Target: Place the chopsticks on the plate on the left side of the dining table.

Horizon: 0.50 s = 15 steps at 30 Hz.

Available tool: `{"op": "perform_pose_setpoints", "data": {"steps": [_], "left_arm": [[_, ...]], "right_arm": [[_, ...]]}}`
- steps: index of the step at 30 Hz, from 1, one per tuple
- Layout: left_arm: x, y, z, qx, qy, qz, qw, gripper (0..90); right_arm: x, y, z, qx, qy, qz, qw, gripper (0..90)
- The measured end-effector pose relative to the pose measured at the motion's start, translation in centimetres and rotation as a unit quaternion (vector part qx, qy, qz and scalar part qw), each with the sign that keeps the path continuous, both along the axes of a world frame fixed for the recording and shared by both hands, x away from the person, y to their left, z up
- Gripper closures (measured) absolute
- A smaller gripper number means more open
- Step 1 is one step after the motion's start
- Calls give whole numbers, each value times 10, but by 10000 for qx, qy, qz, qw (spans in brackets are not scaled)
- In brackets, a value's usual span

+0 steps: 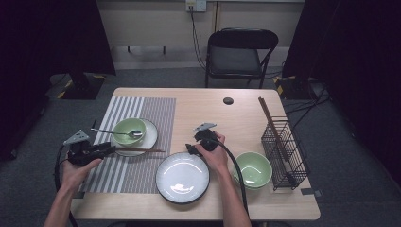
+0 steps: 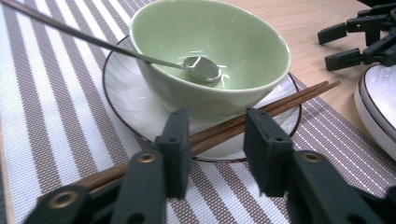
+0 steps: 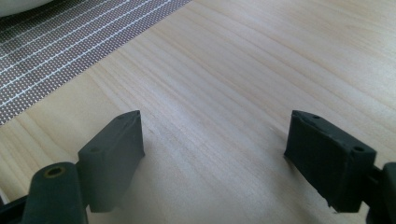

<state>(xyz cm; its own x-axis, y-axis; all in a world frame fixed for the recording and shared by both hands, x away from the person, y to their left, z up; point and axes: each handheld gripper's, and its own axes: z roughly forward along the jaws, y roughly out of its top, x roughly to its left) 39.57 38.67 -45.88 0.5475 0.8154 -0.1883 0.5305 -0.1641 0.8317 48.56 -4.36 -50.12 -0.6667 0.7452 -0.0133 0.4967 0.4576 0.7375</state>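
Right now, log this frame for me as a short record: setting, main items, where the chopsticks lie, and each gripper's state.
setting: wooden table with a striped placemat
place setting: green bowl on a small white plate, spoon resting in the bowl
chopsticks: pair lying across the small plate's near rim, in front of the bowl
left gripper: open, jaws either side of the chopsticks, pads not pressing
right gripper: open, over bare wood
other items: large white plate, second green bowl, wire rack
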Motion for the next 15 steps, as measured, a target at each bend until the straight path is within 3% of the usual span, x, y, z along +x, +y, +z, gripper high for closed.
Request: {"op": "perform_pose_setpoints", "data": {"steps": [2, 4, 7, 11, 13, 15], "left_arm": [[-1, 6, 1, -94, -32, 178, 9998, 543], [-1, 10, 3, -56, -14, 409, 9991, 508], [0, 15, 3, -94, -10, 547, 9985, 457], [-1, 24, 3, -187, 12, 594, 9981, 367], [-1, 27, 5, -64, 9, 534, 9986, 322], [-1, 31, 6, -136, 15, 537, 9985, 265]], "right_arm": [[0, 0, 0, 0, 0, 1, 10000, 183], [0, 0, 0, 0, 0, 0, 10000, 183], [0, 0, 0, -1, 0, -1, 10000, 183], [0, 0, 0, -2, -1, 0, 10000, 183], [0, 0, 0, -1, -1, 0, 10000, 182], [0, 0, 0, -1, 0, 0, 10000, 183]]}}
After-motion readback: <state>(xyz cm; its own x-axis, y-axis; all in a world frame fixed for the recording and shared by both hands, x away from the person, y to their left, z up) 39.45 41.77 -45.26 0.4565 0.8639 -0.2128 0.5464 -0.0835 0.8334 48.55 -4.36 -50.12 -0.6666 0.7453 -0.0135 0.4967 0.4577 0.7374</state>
